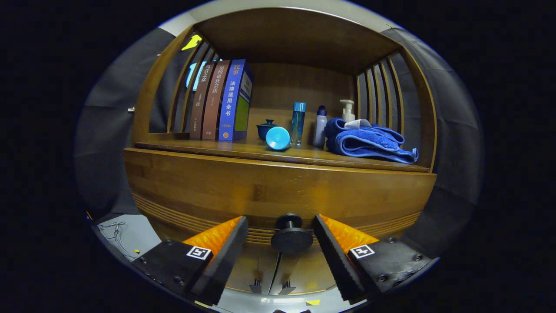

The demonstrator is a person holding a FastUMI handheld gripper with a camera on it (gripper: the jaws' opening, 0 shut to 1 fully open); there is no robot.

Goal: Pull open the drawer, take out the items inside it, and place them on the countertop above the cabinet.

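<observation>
Flanking the round black drawer knob (291,237) without touching it, the gripper (280,237) is holding its fingers spread before the closed brown wooden drawer (278,187), beneath the countertop (243,150) carrying three upright books (221,102) and a folded blue towel (369,141)

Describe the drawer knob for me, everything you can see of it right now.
The drawer knob is a dark, round, matte knob, plastic or painted by the look, with a broad disc face on a narrower neck. It stands out from the wooden drawer front, low and centred, below the countertop. It sits between the fingers of the open claw, a gap on each side, nothing pressing on it. The drawer looks closed, though I cannot tell for sure.
</observation>
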